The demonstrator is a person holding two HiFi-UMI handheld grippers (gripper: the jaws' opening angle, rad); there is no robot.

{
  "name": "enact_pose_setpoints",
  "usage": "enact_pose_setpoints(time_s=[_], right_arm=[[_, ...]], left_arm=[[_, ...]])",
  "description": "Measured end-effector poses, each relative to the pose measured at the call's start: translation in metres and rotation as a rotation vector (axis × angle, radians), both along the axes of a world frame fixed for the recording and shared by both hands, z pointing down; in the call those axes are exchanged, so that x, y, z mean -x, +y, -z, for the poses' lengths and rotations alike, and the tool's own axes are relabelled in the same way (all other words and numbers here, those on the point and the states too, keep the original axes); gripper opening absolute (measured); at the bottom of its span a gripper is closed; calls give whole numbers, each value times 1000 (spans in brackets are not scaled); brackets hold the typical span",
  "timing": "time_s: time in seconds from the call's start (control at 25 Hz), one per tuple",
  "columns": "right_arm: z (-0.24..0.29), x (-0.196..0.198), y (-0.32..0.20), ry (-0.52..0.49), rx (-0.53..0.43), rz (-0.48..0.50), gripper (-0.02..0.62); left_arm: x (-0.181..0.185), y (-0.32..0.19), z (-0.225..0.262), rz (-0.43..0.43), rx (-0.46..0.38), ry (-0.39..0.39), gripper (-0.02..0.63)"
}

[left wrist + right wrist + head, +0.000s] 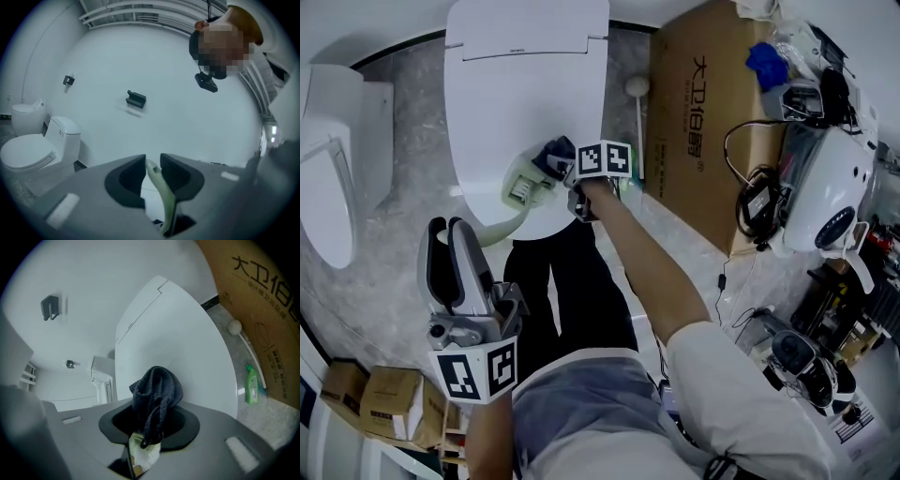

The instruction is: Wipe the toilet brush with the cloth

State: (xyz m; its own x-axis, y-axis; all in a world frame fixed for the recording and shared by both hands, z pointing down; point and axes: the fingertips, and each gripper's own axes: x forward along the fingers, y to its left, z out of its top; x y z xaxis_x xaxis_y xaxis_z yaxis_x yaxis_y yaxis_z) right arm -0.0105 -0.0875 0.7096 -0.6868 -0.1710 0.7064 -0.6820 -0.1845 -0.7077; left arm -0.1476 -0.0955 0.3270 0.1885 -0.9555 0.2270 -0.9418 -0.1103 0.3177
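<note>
A closed white toilet (525, 84) is seen beside a large printed cardboard box (703, 131); a green bottle (251, 386) is stood between them, and small cardboard boxes (386, 401) are stacked lower left

Head view looks steeply down; right gripper view nears the toilet lid (525, 103) (shared).
</note>
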Motion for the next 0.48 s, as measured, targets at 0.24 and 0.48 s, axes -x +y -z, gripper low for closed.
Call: enact_pose_setpoints(time_s=[0.24, 0.48], right_arm=[[0, -4, 3, 10, -1, -21, 110], [5, -8, 7, 35, -8, -27, 110]], left_arm=[[0, 0, 1, -1, -4, -1, 0], [-1, 1, 1, -2, -4, -4, 0]])
